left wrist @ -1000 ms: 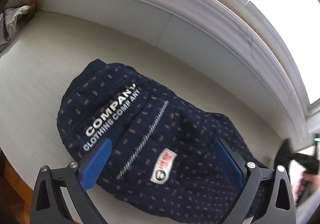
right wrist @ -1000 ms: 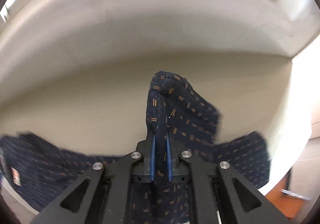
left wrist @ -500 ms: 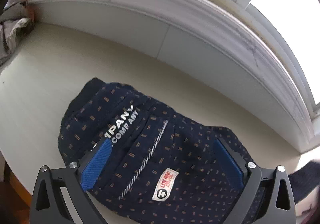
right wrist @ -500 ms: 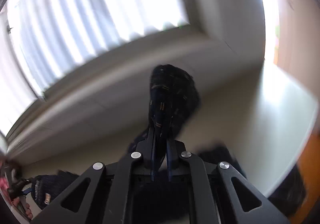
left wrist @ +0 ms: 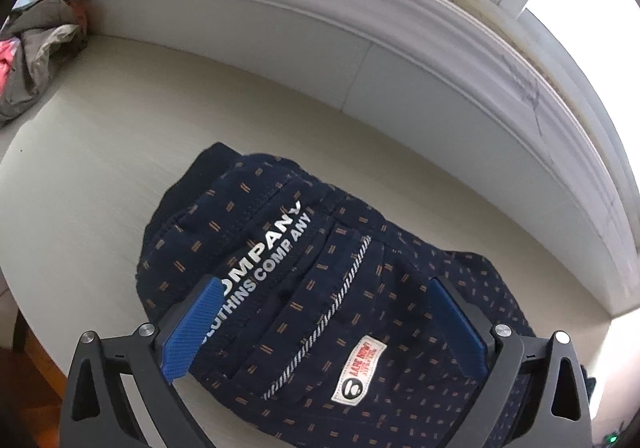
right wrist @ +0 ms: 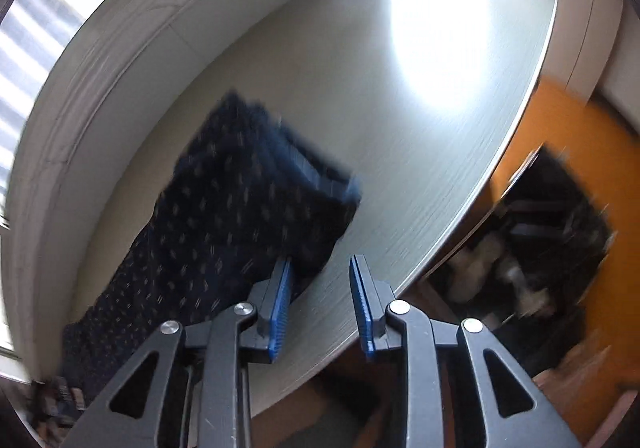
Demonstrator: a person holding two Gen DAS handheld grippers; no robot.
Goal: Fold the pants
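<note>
At about nine o'clock in the left wrist view, a crumpled heap of grey and pink cloth lies at the far left end of the pale worktop, against the white sill moulding that curves from eleven o'clock round to three. At the centre, running down toward five o'clock, lie the navy pants, dotted with small orange dashes and flat on the worktop. White lettering crosses their waist part, a striped pocket trim runs beside it, and a white and red label sits near six o'clock. The left hand-held gripper hovers over this end with its blue pads spread wide, one at seven o'clock and one at five, straddling the cloth without pinching it.

In the right wrist view, which is blurred, the pants stretch from eight o'clock up to the centre, ending in a ribbed cuff on the worktop. The right hand-held gripper sits at six o'clock; its jaws have just been opening, and the gap between the pads holds only bare worktop. The left pad is just beside the cloth edge; whether it touches cannot be told. At three o'clock, past the worktop edge, are an orange floor and a dark blurred object.
</note>
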